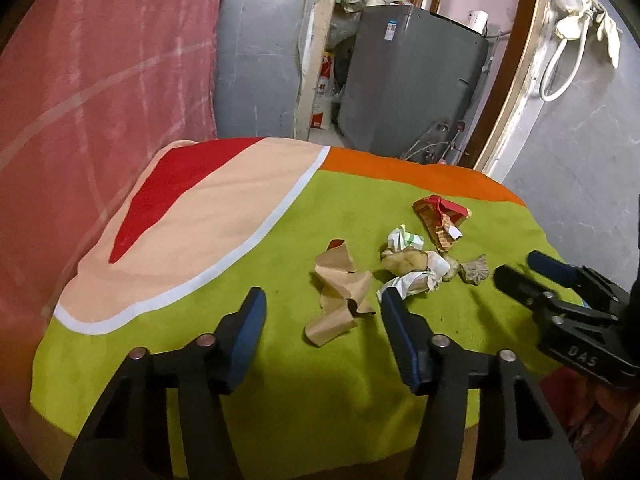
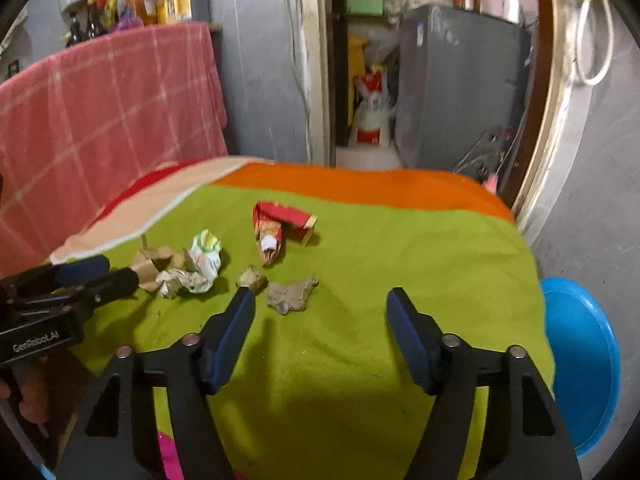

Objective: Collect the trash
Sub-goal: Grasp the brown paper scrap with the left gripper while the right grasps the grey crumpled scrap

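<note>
Several bits of trash lie on a table under a green, orange and red cloth (image 1: 280, 360). They are a brown paper scrap (image 1: 338, 300), crumpled white paper (image 1: 408, 264), a red and gold wrapper (image 1: 440, 220) and a grey-brown scrap (image 1: 476, 270). My left gripper (image 1: 323, 294) hovers open just short of the brown paper, nothing between its pads. My right gripper (image 2: 321, 294) is open above the cloth, with the grey scrap (image 2: 290, 298) and a small brown lump (image 2: 252, 278) just ahead of its left finger. Each gripper shows at the edge of the other's view: the right gripper (image 1: 517, 266) and the left gripper (image 2: 119, 269).
A pink checked cloth (image 1: 100, 80) hangs to the left of the table. Behind the table stand a grey appliance (image 1: 412, 80) and a doorway. A blue basin (image 2: 580, 360) sits low beside the table's right edge. Bottles stand on a shelf (image 2: 120, 4) at the back left.
</note>
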Tool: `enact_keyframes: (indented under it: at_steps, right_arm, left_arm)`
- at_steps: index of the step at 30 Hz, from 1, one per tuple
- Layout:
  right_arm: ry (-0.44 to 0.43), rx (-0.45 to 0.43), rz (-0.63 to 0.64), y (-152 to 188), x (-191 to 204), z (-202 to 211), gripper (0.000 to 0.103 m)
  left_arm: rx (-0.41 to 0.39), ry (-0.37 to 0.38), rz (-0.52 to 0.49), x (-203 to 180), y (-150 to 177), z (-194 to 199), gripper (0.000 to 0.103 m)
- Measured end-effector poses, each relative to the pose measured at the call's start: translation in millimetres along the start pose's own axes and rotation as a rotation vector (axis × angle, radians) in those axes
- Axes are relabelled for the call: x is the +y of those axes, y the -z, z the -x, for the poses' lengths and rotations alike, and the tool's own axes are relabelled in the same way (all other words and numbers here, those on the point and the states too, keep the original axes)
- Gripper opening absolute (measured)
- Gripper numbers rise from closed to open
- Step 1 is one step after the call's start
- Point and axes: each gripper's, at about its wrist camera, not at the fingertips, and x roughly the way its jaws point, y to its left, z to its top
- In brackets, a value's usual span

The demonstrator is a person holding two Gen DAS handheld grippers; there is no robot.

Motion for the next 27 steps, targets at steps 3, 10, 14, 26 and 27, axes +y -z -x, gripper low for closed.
enact_keyframes:
  at_steps: [3,10,14,26,27]
  right_arm:
    - [-0.016,0.051,0.013,-1.5,2.5,-9.8,0.061]
    - [-0.025,0.128,0.034,-1.4,4.8,-24.4,0.053]
    - [-0.018,0.145,0.054,-3.2,8.2,-27.7,0.053]
    - [-0.029,0.164,0.049,-8.0,11.3,-34.4,0.035]
    - [-0.034,0.163,0.051,-8.0,11.2,-34.1,0.03]
  left_arm:
    - [0.017,0.024,0.008,0.3,-1.7,-5.6,0.043]
    - [0.046,0.05,0.027,3.5,0.9,-15.5,0.029]
    - [0.047,0.059,0.046,4.3,0.2,-16.1,0.026]
    - [0.033,0.058,0.045,0.4,2.1,-14.8,0.017]
    - [0.032,0.056,0.041,-0.7,2.3,-14.5,0.017]
